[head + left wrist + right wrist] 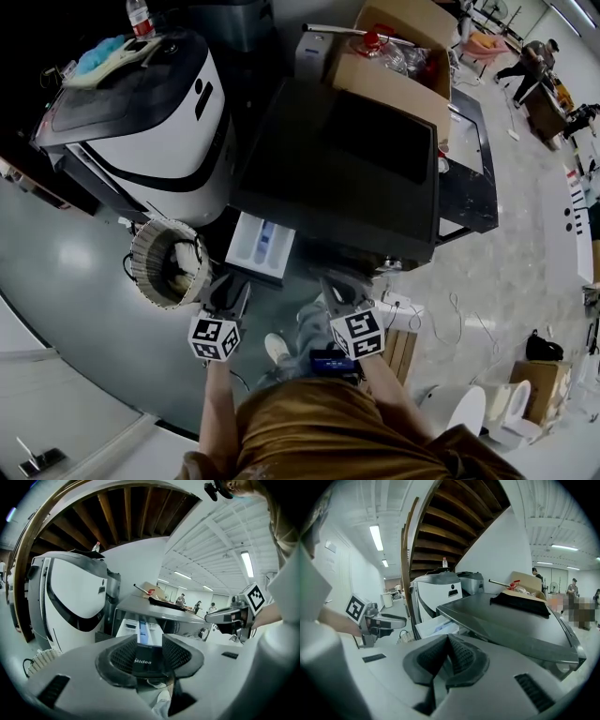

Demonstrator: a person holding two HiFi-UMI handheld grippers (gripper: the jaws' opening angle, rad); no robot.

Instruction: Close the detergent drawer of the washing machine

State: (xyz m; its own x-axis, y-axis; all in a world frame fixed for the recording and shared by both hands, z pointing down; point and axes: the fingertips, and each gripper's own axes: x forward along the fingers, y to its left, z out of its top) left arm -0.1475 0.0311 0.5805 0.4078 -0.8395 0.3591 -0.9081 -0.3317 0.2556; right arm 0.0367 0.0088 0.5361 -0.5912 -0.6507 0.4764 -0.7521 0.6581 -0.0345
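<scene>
The washing machine (347, 169) has a dark flat top, and its white detergent drawer (261, 246) stands pulled out at the front left. My left gripper (230, 298) hovers just in front of the drawer. In the left gripper view its jaws (149, 639) are open, and the drawer's dark front panel (149, 659) shows in the gap, with no pad pressing on it. My right gripper (337, 289) is a little to the right, before the machine's front. Its pads (459, 653) meet with nothing between them. From there the drawer (436, 626) lies ahead to the left.
A white and black appliance (159, 112) stands left of the washing machine, with a round wicker basket (167, 262) at its foot beside the drawer. An open cardboard box (398, 52) rests at the machine's back. Cables lie on the floor at the right.
</scene>
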